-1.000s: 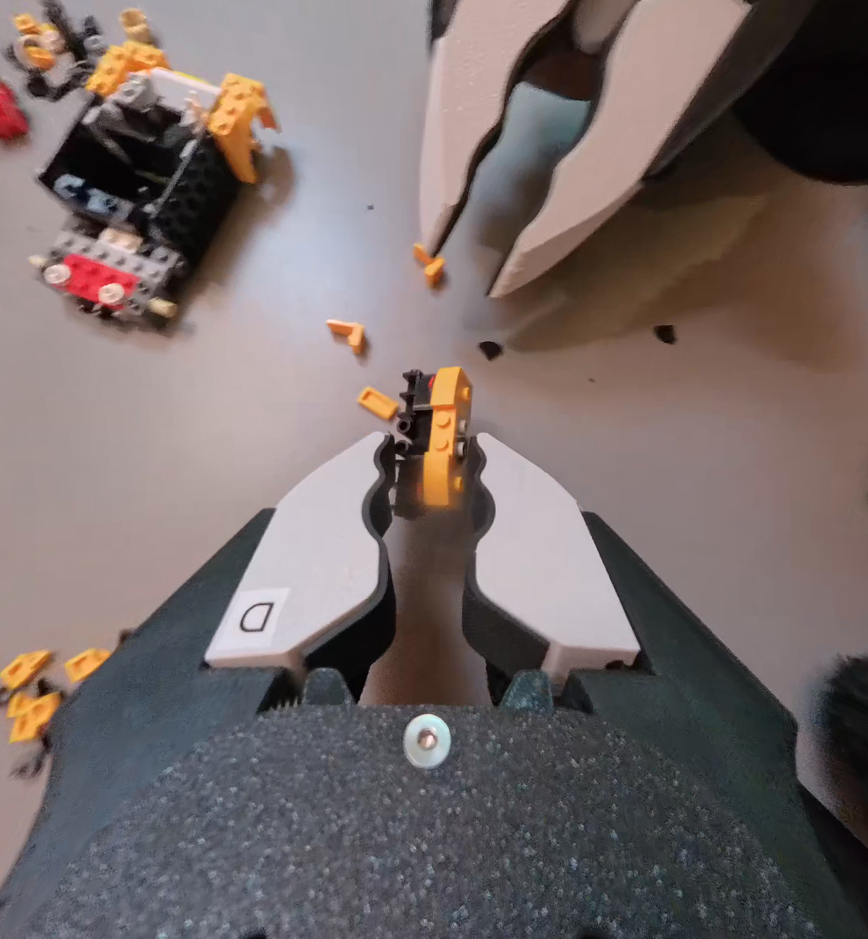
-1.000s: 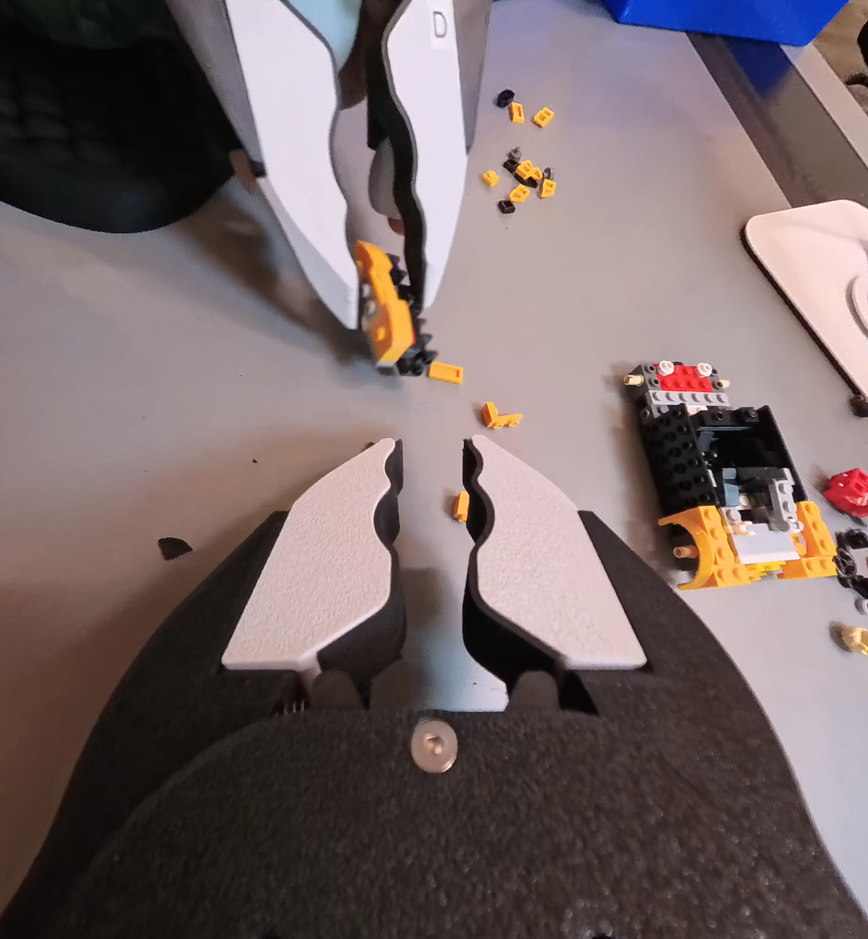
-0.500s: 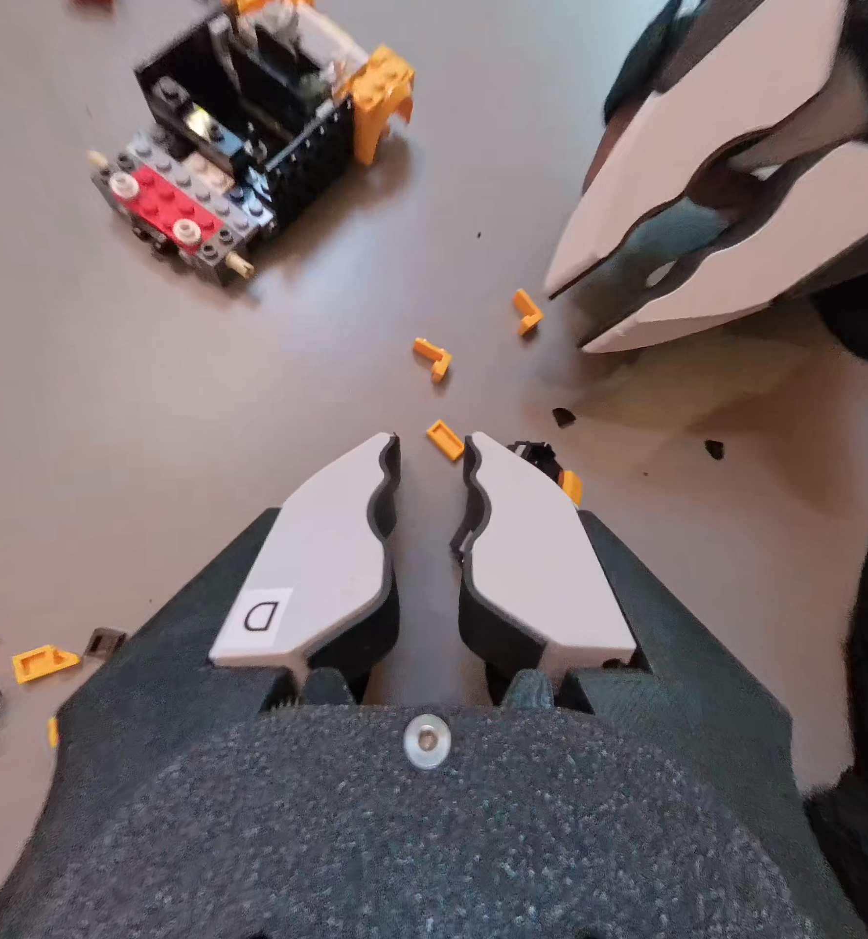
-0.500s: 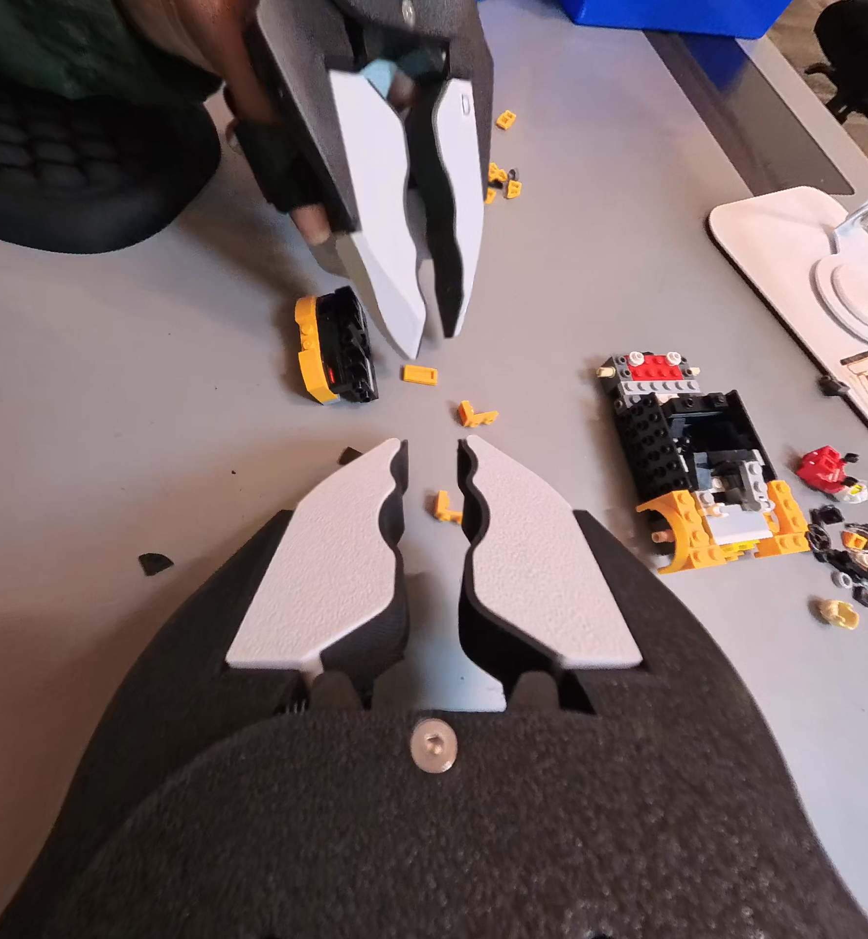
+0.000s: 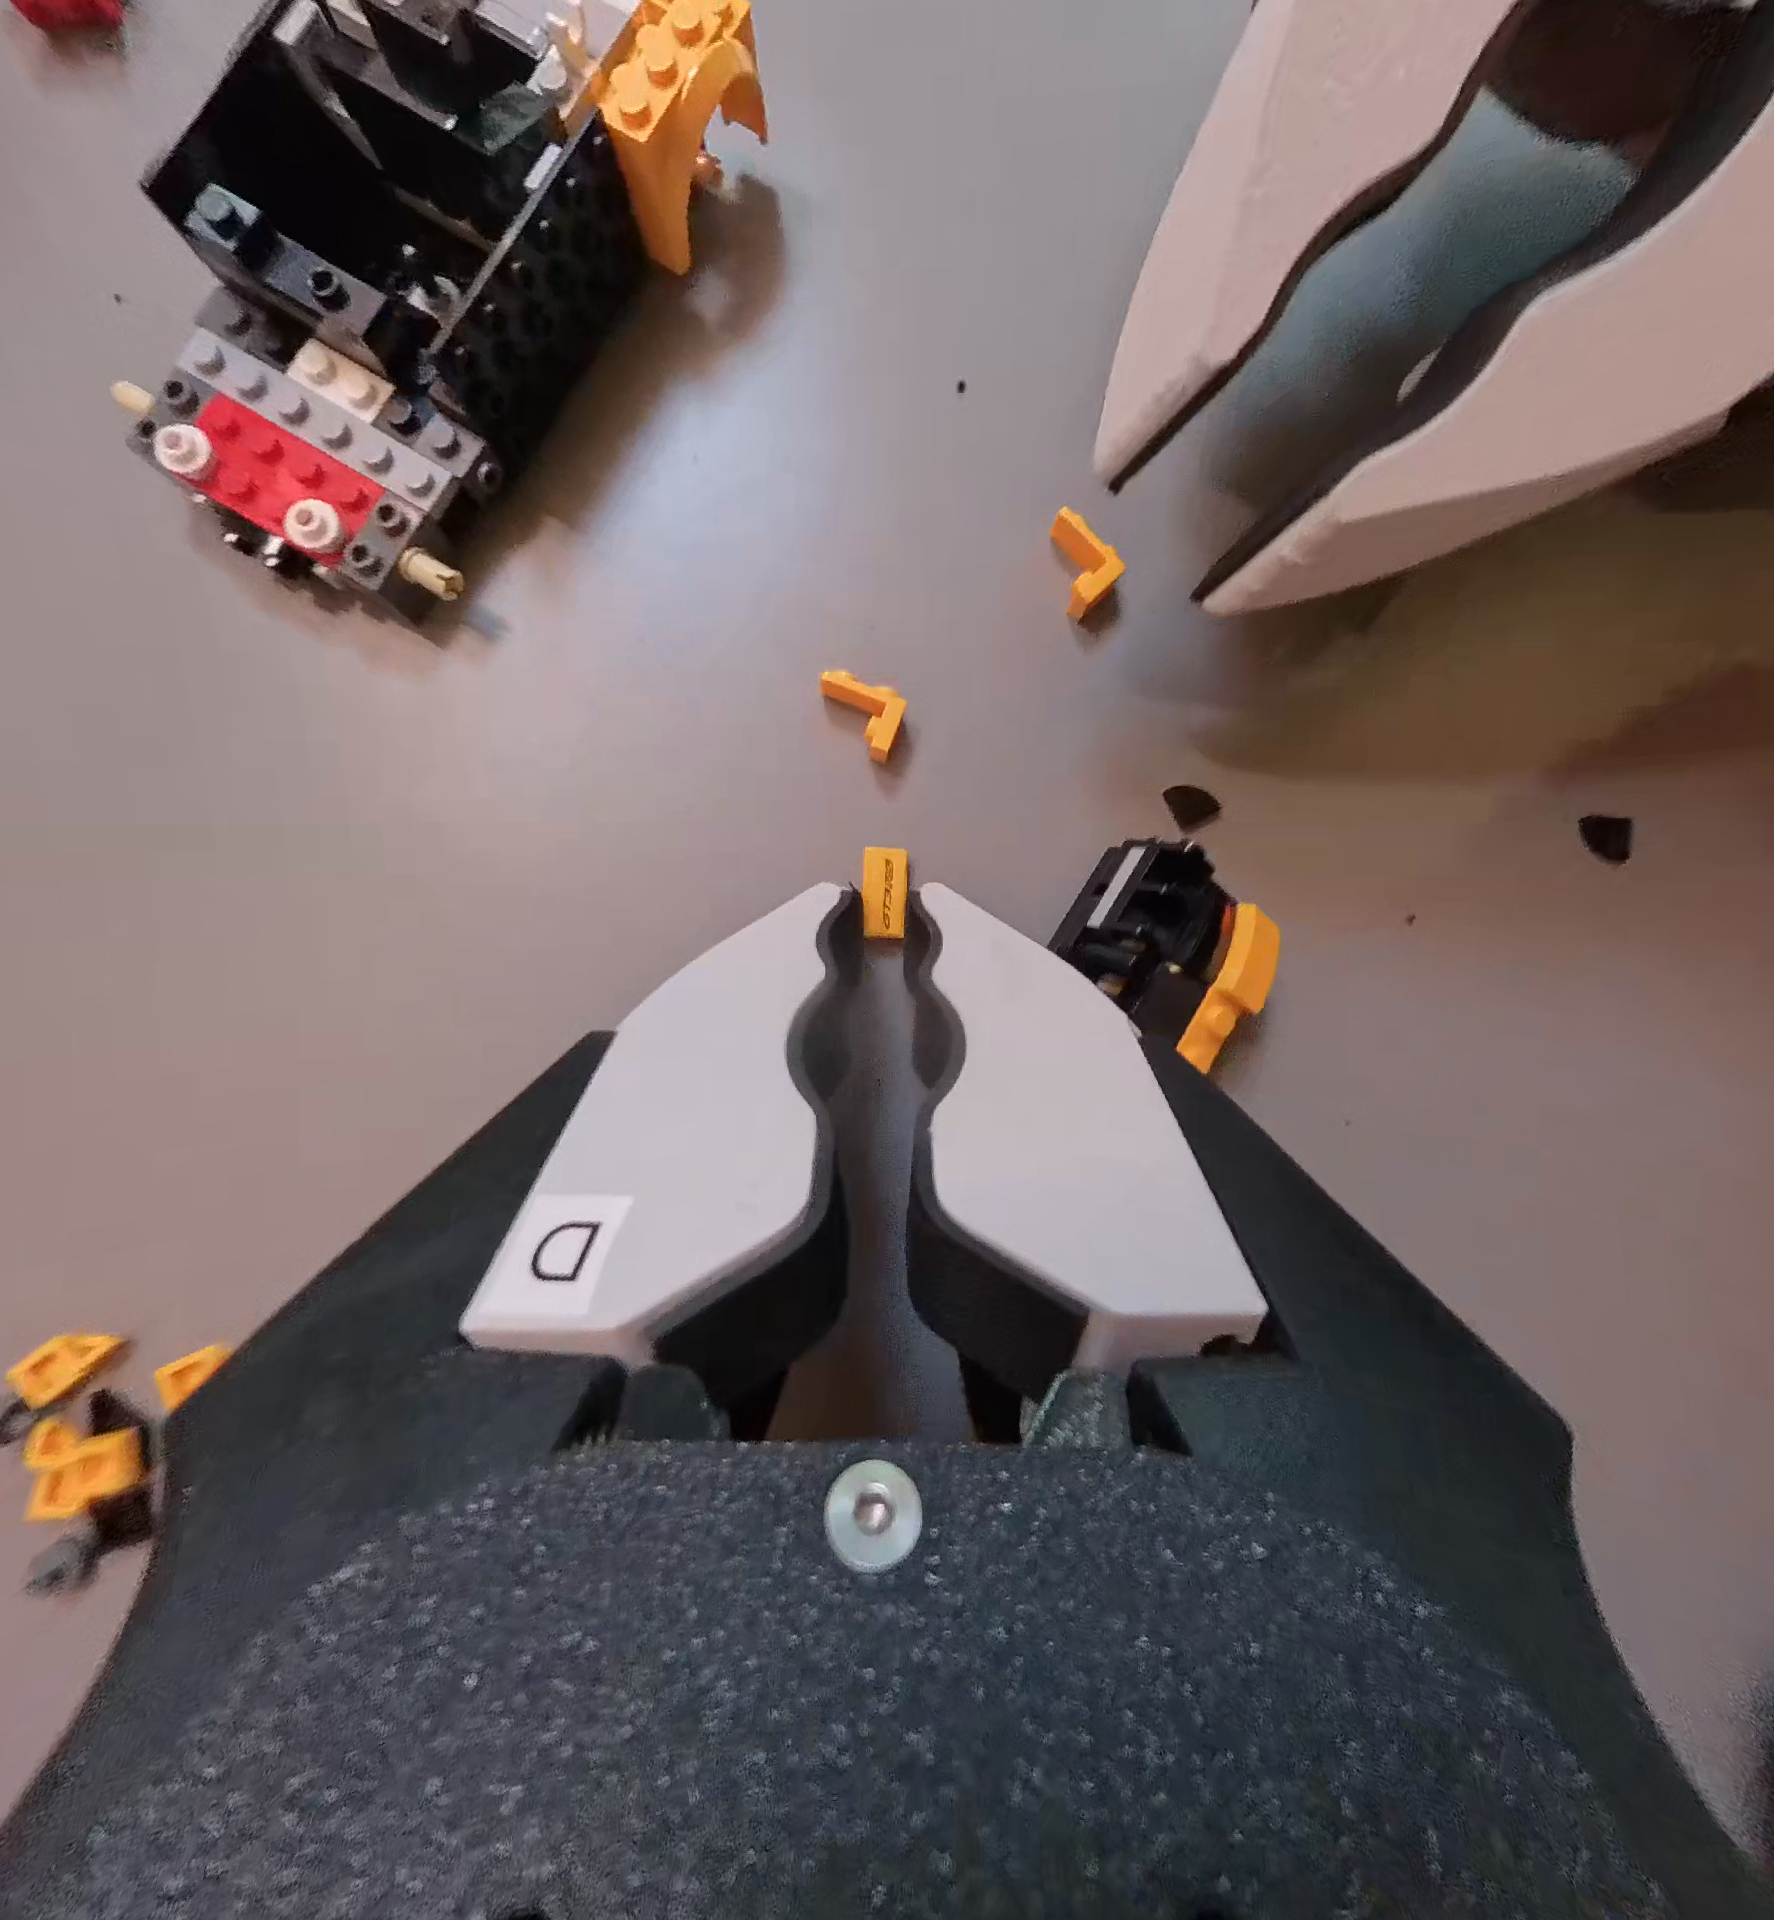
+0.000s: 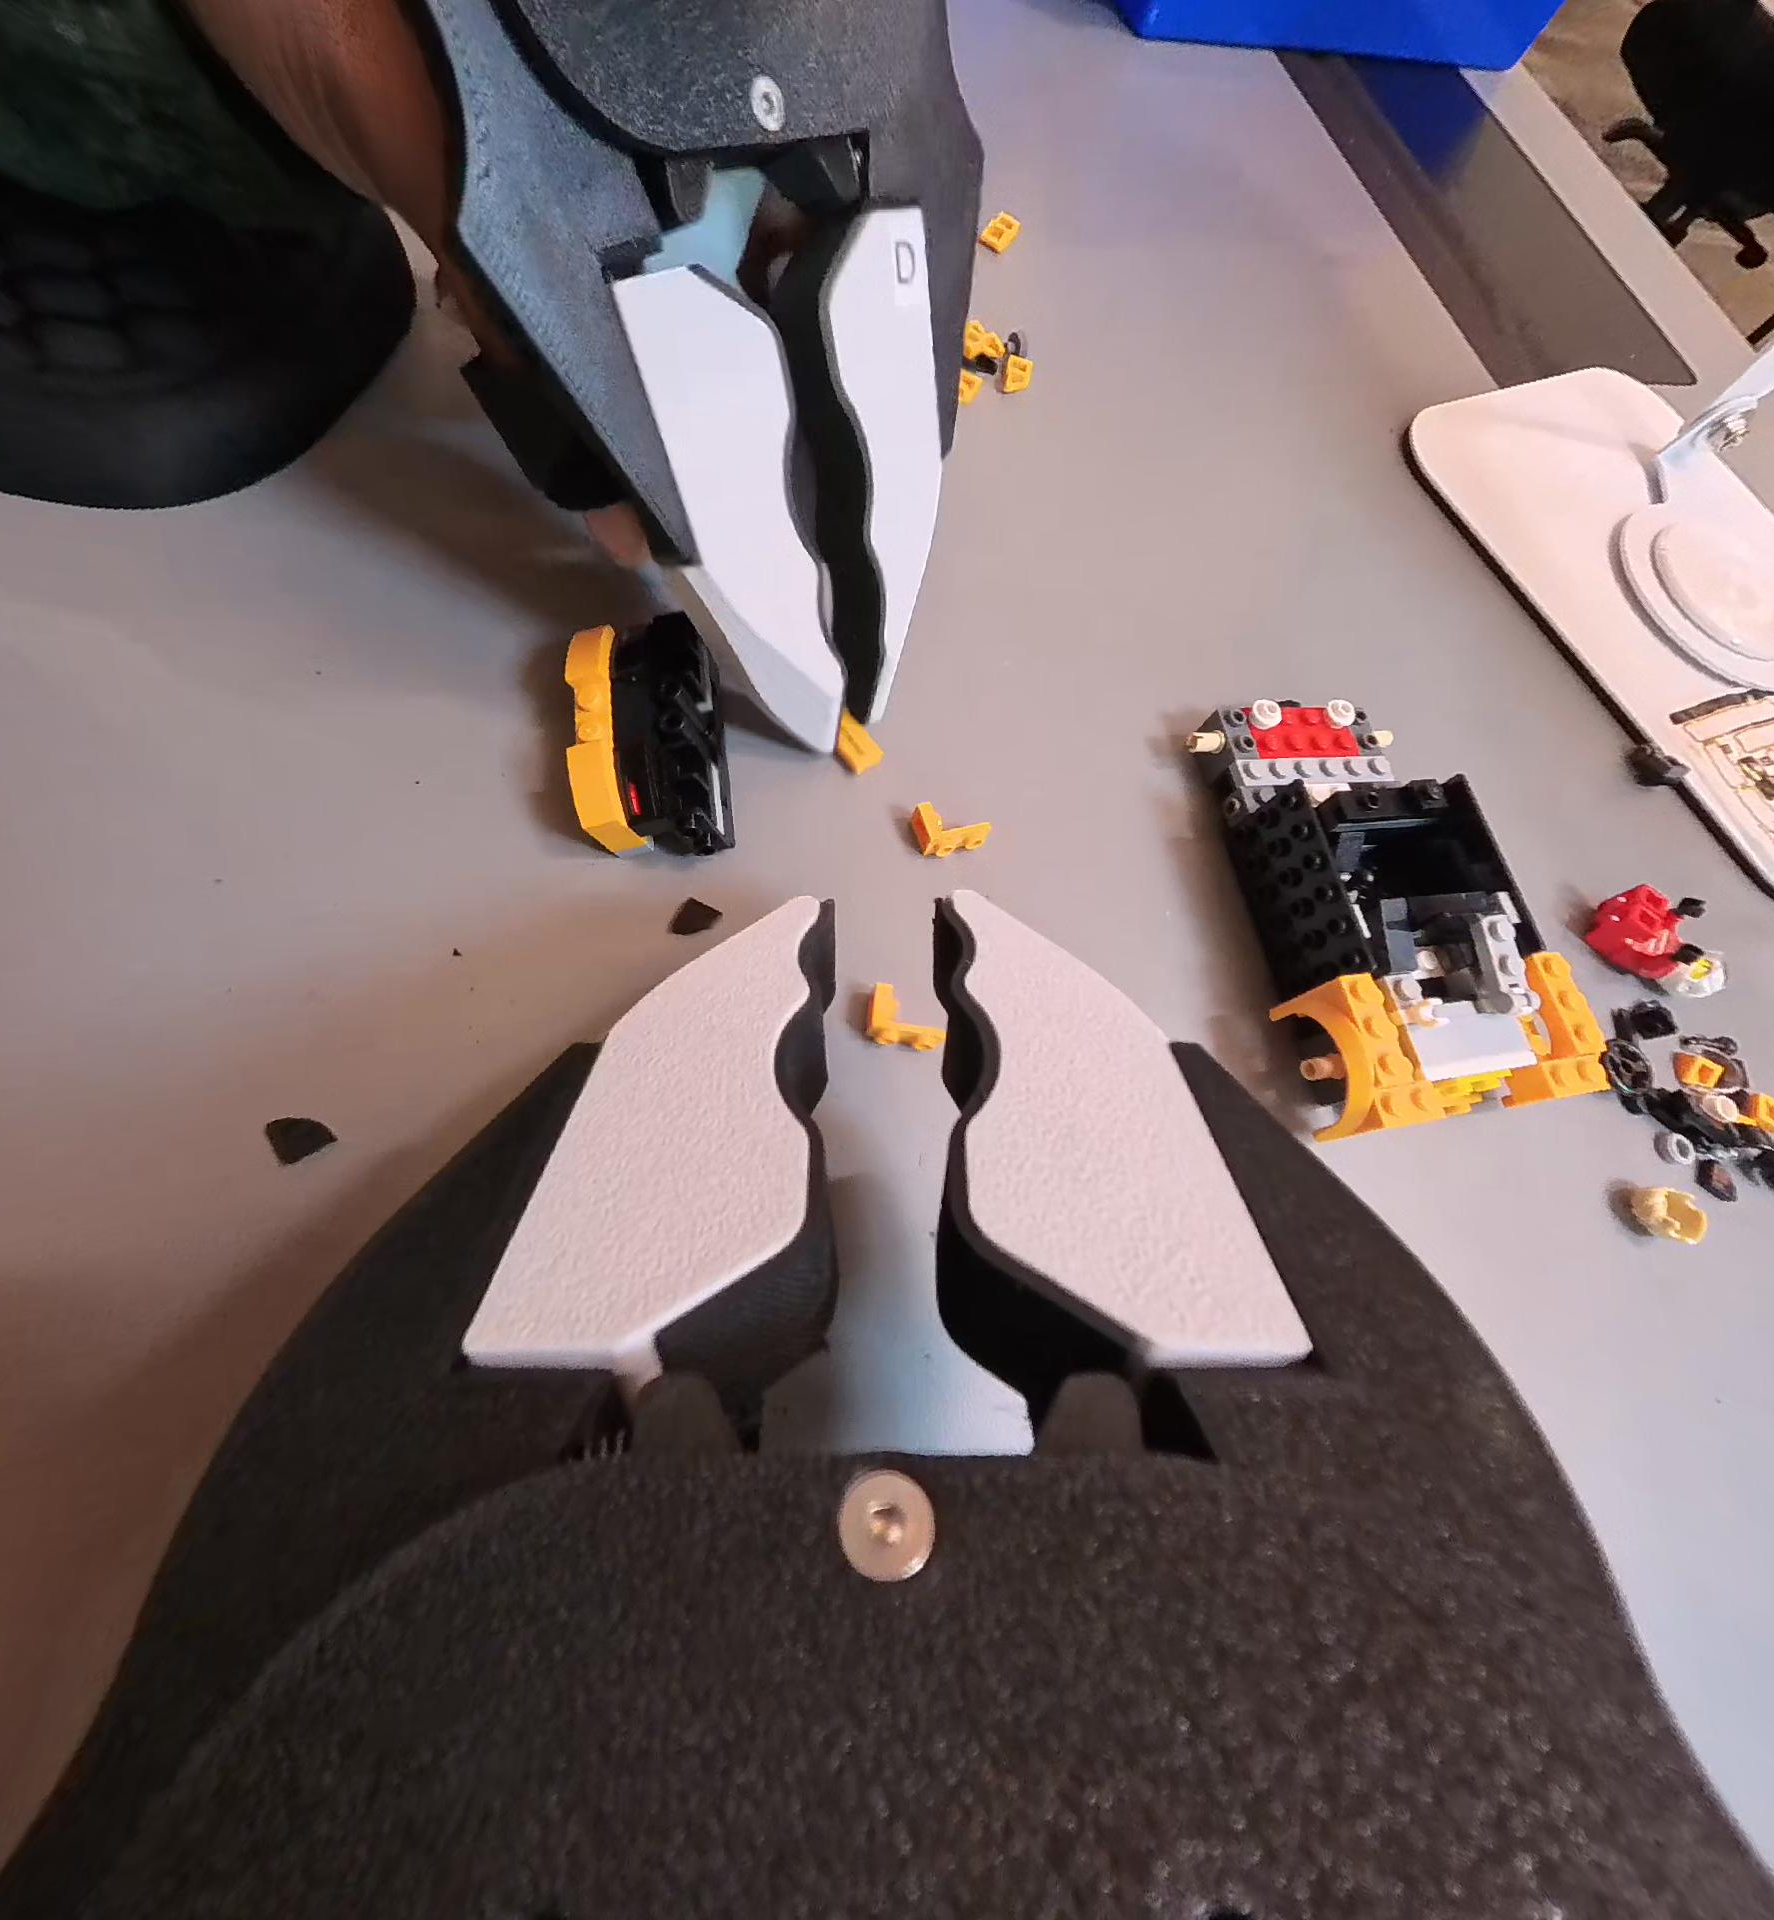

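grey table (image 6: 1226, 520) | half-built brick vehicle (image 6: 1382, 914) right of both grippers | black-and-orange brick block (image 6: 644, 738) beside left gripper (image 5: 885, 896) | left jaws pinch 1 small orange tile (image 5: 884, 894) at table level | right gripper (image 6: 883, 914) jaws apart, bare, above 1 orange L-bracket (image 6: 898, 1023)

glossy plastic bricks (image 6: 1382, 935) – smooth matt table (image 6: 239, 779) – grainy black tongs housing (image 6: 862, 1714).

Grey table (image 6: 1174, 520) strewn with toy bricks

A half-built black, orange and red brick vehicle (image 6: 1382, 914), a black-and-orange sub-assembly (image 6: 644, 738), two orange angle pieces (image 6: 950, 831) (image 6: 898, 1023), loose small parts (image 6: 1714, 1122) and a white board (image 6: 1548, 520) are laid on it.
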### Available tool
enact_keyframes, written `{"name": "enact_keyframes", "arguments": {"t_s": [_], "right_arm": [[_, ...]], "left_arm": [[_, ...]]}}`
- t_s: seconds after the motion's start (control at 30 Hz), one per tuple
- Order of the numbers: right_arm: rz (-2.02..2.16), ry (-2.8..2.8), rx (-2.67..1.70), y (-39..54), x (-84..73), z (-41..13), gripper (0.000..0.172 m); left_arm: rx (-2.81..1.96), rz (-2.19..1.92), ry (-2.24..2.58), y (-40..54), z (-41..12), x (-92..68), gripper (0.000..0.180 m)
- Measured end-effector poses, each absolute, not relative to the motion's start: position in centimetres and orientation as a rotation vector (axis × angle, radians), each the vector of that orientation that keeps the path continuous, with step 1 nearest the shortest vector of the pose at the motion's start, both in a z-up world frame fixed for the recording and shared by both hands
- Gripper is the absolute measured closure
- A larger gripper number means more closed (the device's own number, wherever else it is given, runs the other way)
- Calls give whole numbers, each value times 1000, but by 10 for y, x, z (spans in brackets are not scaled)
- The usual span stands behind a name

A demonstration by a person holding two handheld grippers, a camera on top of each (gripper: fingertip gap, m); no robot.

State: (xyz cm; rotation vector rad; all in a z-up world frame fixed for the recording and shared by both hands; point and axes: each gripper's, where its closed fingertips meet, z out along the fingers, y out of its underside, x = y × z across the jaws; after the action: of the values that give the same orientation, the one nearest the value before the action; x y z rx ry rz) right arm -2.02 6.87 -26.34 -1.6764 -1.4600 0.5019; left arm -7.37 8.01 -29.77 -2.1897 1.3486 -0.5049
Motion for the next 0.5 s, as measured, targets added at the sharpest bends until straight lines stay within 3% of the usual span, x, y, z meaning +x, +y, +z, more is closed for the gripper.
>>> {"name": "enact_keyframes", "arguments": {"t_s": [0.3,0.5], "right_arm": [[469,-1507,-1778,72,1,-275,154],[472,-1483,-1880,77,1,-292,142]], "left_arm": [[-2337,-125,852,140,-279,-197,173],[-2295,-55,832,147,-277,-201,137]]}}
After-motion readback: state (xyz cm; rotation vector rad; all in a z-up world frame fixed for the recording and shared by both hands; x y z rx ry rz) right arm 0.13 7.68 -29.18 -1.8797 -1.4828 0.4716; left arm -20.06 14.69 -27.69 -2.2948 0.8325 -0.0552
